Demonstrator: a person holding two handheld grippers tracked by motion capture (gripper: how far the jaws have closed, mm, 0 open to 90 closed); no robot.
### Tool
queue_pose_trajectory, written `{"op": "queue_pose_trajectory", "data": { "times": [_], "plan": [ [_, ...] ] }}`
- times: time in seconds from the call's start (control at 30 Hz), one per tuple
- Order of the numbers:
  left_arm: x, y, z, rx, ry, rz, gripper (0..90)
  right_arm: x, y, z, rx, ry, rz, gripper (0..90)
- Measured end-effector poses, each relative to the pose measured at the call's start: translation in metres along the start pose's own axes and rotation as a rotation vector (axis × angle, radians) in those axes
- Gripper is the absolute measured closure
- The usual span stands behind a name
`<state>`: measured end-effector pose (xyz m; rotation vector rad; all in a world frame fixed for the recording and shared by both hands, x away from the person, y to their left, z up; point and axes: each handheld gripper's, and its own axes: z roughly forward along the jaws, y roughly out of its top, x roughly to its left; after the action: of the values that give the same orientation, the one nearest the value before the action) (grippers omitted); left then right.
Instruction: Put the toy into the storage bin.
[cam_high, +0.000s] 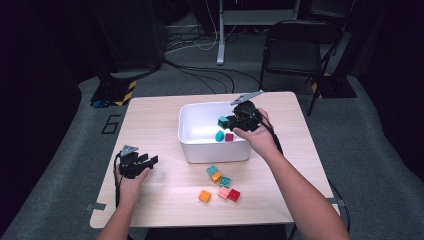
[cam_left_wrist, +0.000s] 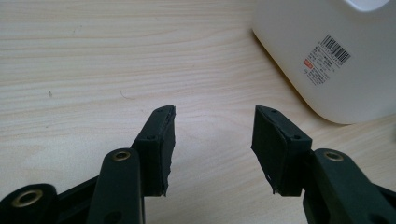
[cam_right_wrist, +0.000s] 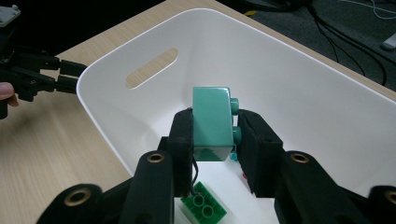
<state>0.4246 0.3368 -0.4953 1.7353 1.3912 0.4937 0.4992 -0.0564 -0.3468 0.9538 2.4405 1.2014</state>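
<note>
A white plastic bin (cam_high: 192, 131), smooth-walled with rounded corners and a slot handle, sits on the pale wood-grain bench (cam_high: 160, 112). Inside it lie a cyan brick (cam_high: 219, 136), a red brick (cam_high: 229, 137) and, seen in the right gripper view, a green studded brick (cam_right_wrist: 204, 206). The right hand-held gripper (cam_right_wrist: 212, 135) hangs over the bin's inside, its jaws clamped on a glossy teal brick (cam_right_wrist: 213, 122) with round studs on one side. The left hand-held gripper (cam_left_wrist: 212, 140) rests low over bare bench beside the bin, its jaws apart with nothing between. Six loose bricks (cam_high: 221, 184), teal, orange, pink and red, cluster on the bench in front of the bin.
</note>
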Motion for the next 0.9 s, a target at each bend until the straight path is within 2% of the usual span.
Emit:
{"op": "queue_pose_trajectory", "data": {
  "times": [0.23, 0.37, 0.53, 0.8, 0.9],
  "plan": [
    [0.001, 0.000, 0.000, 0.006, -0.006, -0.002, 48.8, -0.003, 0.016, 0.020, 0.027, -0.008, -0.017, 67.1],
    [0.002, 0.000, -0.001, 0.005, -0.005, -0.009, 48.8, -0.005, 0.024, 0.031, 0.031, 0.014, -0.024, 67.0],
    [0.003, 0.000, -0.002, 0.007, -0.003, -0.007, 48.8, -0.008, 0.032, 0.044, 0.049, 0.004, -0.030, 67.0],
    [0.003, 0.000, -0.002, 0.008, -0.004, -0.008, 49.0, -0.009, 0.032, 0.065, 0.062, 0.002, -0.029, 67.1],
    [0.003, 0.000, -0.002, 0.007, -0.005, -0.010, 49.1, -0.010, 0.033, 0.071, 0.065, 0.001, -0.010, 67.0]
  ]
}}
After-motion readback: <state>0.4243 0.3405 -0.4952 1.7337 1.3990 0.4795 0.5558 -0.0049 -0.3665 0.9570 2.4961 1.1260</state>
